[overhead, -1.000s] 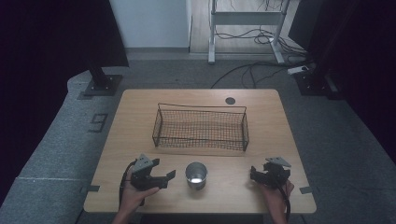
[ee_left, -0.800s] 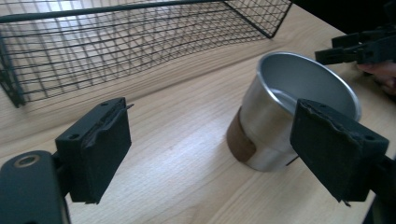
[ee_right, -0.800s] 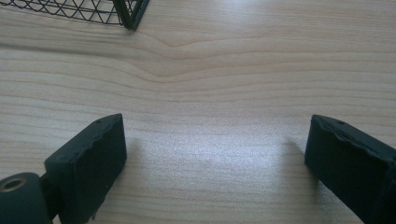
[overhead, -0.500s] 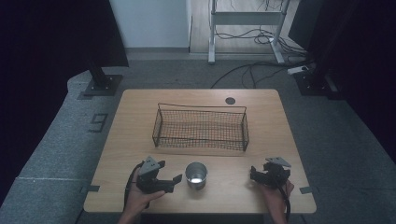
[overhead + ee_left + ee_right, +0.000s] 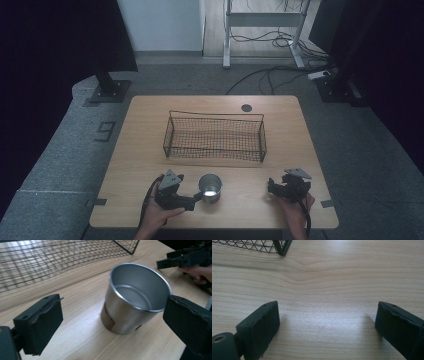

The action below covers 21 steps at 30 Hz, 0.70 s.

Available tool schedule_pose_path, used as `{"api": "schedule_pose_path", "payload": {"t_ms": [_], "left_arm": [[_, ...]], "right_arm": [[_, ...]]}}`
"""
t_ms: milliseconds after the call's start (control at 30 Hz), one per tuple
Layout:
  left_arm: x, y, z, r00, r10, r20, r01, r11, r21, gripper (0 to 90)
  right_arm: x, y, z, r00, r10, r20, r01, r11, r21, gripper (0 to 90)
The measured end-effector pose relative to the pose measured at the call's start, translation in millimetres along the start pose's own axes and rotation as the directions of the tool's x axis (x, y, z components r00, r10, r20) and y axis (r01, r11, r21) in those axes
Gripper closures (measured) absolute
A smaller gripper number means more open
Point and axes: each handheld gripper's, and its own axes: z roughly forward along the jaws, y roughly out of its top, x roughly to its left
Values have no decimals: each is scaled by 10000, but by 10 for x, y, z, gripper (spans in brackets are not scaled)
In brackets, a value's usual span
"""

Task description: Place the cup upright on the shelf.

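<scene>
I'm looking down on a pale wooden table [image 5: 150,150] standing on grey carpet, with dark curtains to either side and loose cables by a white stand beyond the far edge. A small dark round fitting [image 5: 246,107] sits near the table's far edge. Across the middle of the table lies a black wire basket [image 5: 215,136], long side toward me, and I can see bare wood grain through its mesh; nothing lies in it. Near the front edge, a little left of centre, a metal cup [image 5: 210,187] stands upright, well apart from the basket. In my left gripper view the cup [image 5: 136,298] is empty, its shiny inside and bottom plain to see, with a brownish patch low on its outer wall. My left gripper [image 5: 192,200] sits at the front edge just left of the cup, held by a hand [image 5: 157,216]; its jaws are spread wide with the cup between them, and I cannot tell whether the right-hand pad touches the rim. My right gripper [image 5: 272,187] rests toward the front right corner, held by the other hand [image 5: 295,210], well apart from the cup; its jaws stand wide too, over bare wood, with a basket corner [image 5: 282,247] ahead.
</scene>
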Motion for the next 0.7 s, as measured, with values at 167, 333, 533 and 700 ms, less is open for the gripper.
{"api": "schedule_pose_path", "payload": {"t_ms": [167,333,533,700], "left_arm": [[-50,3,66,9999,22,153,-23,10000,67,22],[-98,15,146,9997,73,253,-79,9997,233,11],[-135,22,234,9997,119,200,-125,9995,306,10],[-159,53,310,9992,243,316,-257,9987,450,9]], "right_arm": [[1,0,0,10000,-2,7,2,10000,-3,57],[1,0,0,10000,-4,11,4,10000,-4,57],[2,-2,-2,10000,-4,18,4,10000,-17,60],[2,-3,-2,10000,-6,19,6,10000,-22,60]]}}
